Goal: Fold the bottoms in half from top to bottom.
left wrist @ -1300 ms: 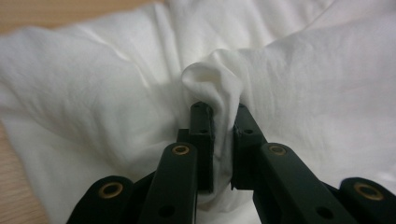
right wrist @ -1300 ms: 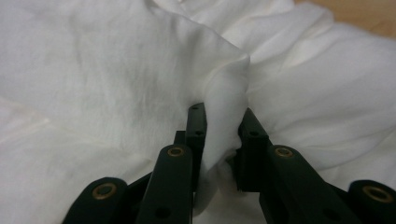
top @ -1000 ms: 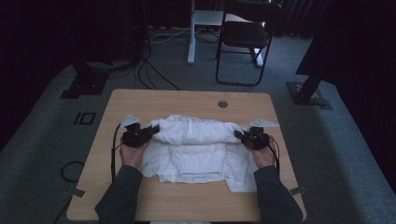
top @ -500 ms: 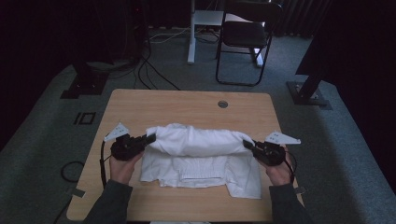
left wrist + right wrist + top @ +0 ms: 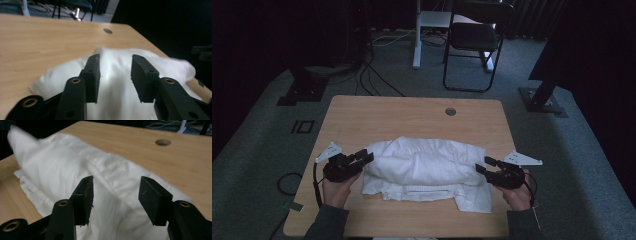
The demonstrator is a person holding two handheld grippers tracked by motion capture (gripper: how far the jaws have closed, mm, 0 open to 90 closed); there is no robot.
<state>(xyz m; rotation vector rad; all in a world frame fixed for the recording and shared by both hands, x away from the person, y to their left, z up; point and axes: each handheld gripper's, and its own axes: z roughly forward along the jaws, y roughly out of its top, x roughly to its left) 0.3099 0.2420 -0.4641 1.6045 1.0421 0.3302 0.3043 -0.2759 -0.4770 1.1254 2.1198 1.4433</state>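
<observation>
On the light wooden desk [image 5: 362, 120], toward its 6 o'clock edge, lies a bunched white cloth garment [image 5: 424, 170]: soft, light, floppy, probably best pinched at its side hems. At 9 o'clock the left claw [image 5: 368, 157] is spread; at 3 o'clock the right claw [image 5: 484, 166] is spread too.

One rumpled white cloth garment [image 5: 424, 172] is lying on one light wooden table [image 5: 412, 112], which is showing one round cable hole [image 5: 450, 111]. Two black two-jaw grippers are sitting at the cloth's ends, the left gripper [image 5: 364, 156] and the right gripper [image 5: 484, 166]. One dark metal-framed chair [image 5: 474, 42] is standing beyond the table.
</observation>
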